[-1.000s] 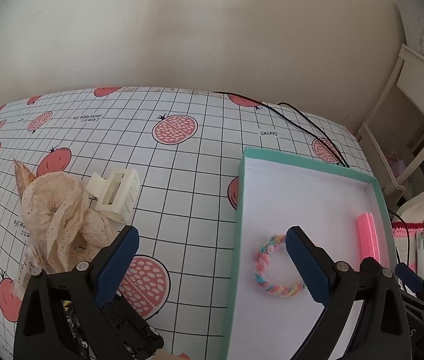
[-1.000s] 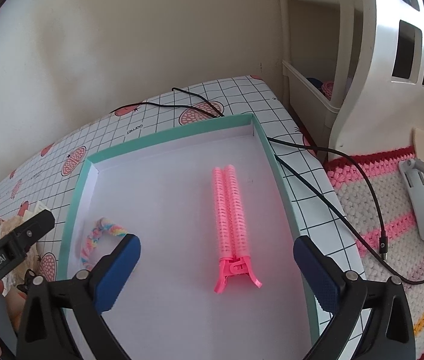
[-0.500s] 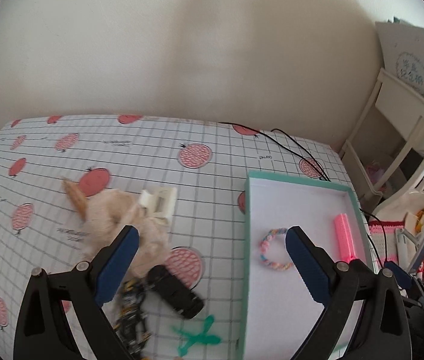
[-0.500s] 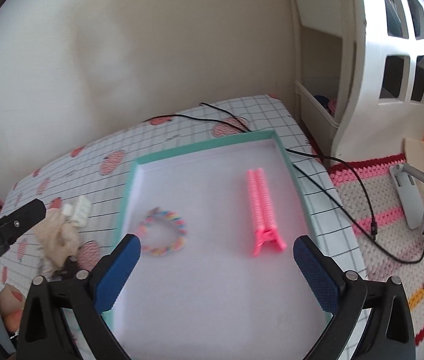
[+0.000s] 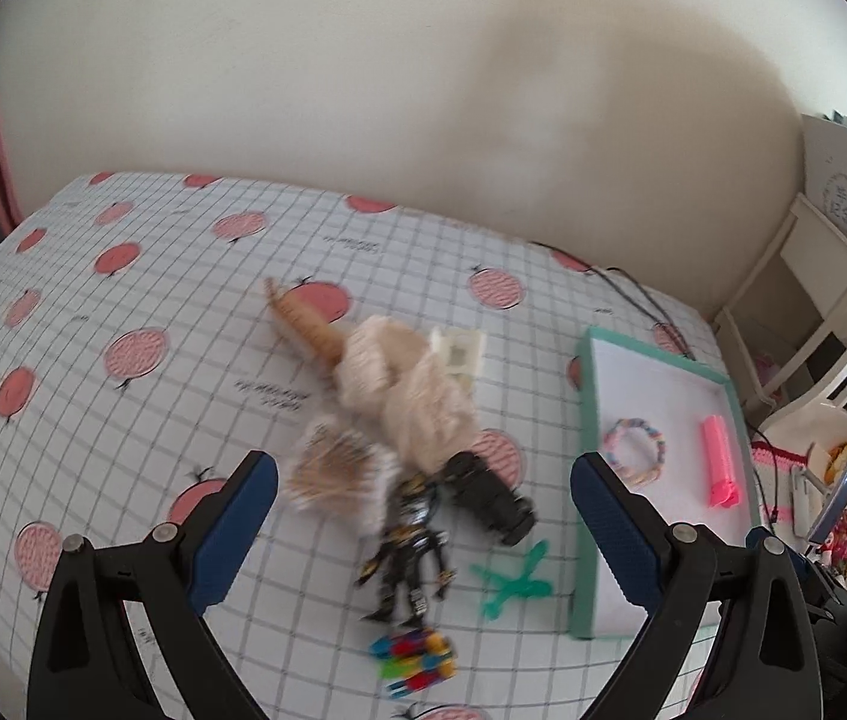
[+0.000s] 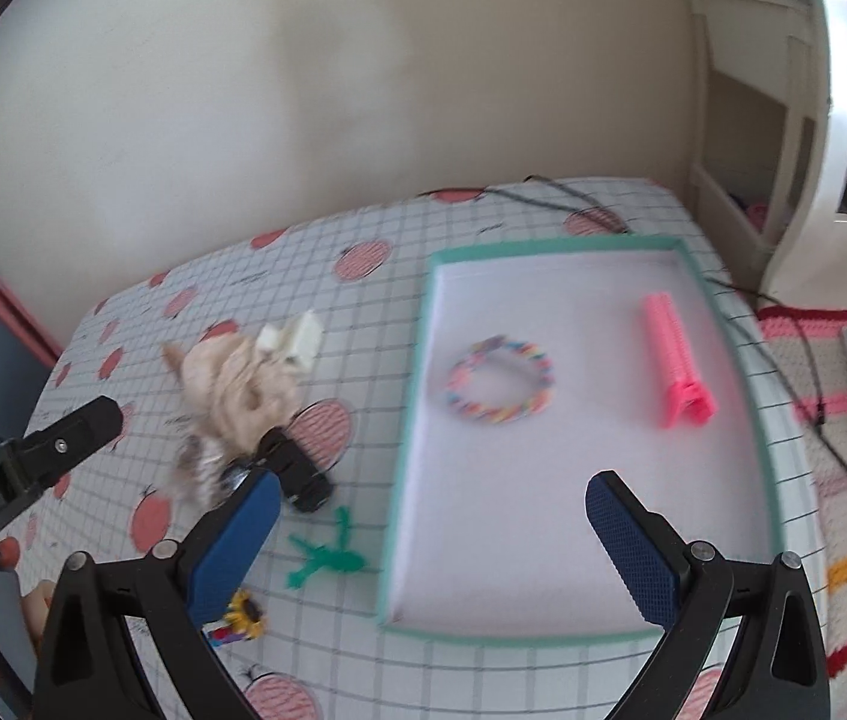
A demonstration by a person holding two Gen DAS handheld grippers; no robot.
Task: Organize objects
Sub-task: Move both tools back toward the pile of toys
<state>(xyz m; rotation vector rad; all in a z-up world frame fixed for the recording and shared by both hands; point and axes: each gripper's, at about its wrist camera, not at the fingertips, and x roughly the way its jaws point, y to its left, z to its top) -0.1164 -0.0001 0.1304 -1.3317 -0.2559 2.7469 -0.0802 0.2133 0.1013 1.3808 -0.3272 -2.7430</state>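
Both tongs hang above the table with jaws spread wide, holding nothing: left gripper (image 5: 423, 516), right gripper (image 6: 426, 534). "GenRobot.AI" is printed on the left tool's side. Inside the shallow teal-rimmed white tray (image 6: 408, 438) lie a rainbow braided hair loop (image 6: 498, 387) and a pink ridged hair clip (image 6: 675, 366), well apart. Left of the tray, on the pomegranate-print grid tablecloth (image 5: 123, 300), sits a blurred pile: cream lace scrunchie (image 5: 405, 384), black toy figure (image 5: 408, 546), green plastic clip (image 5: 510, 582).

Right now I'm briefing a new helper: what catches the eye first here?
The teal-rimmed tray, on the right of the pomegranate-print tablecloth, holds only a rainbow bracelet and a pink hair clip. Left of it lies a jumbled pile: cream scrunchie, black toy figure, green clip. Both grippers' jaws stand open, empty.
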